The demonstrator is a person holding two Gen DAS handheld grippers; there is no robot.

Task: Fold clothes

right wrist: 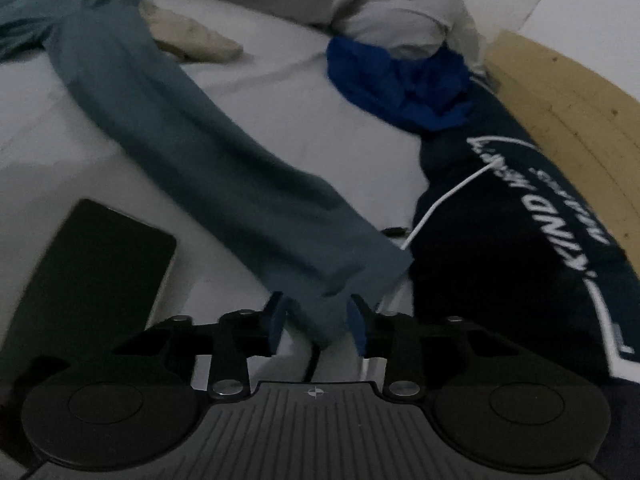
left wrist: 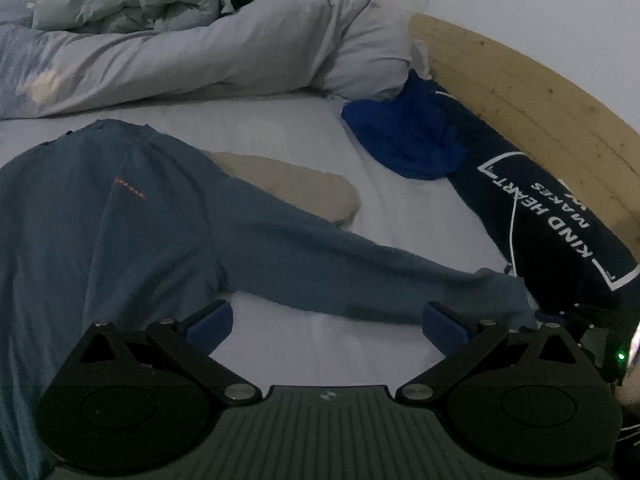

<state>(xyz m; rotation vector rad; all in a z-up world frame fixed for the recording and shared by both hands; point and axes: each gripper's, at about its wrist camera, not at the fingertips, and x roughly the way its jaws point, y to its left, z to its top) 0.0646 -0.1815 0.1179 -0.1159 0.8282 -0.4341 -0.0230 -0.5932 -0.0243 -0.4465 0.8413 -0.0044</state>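
Observation:
A blue-grey long-sleeved shirt [left wrist: 100, 216] lies flat on the white bed sheet [left wrist: 304, 128], one sleeve [left wrist: 340, 268] stretched out to the right. My left gripper [left wrist: 326, 326] hovers wide open just short of the sleeve's middle, with nothing between its fingers. In the right wrist view the same sleeve [right wrist: 192, 148] runs down to its cuff [right wrist: 340, 264]. My right gripper [right wrist: 316, 322] is drawn in on the bunched cuff end, and the fabric fills the gap between both blue pads. That gripper also shows at the left wrist view's right edge [left wrist: 560, 316].
A navy garment with white lettering [left wrist: 560, 224] and a bright blue cloth [left wrist: 404, 136] lie along the wooden bed frame [left wrist: 532, 92]. A beige item [left wrist: 296, 184] pokes out from under the shirt. Pillows and a duvet [left wrist: 180, 52] sit behind. A dark phone [right wrist: 92, 280] and a white cable [right wrist: 444, 196] rest nearby.

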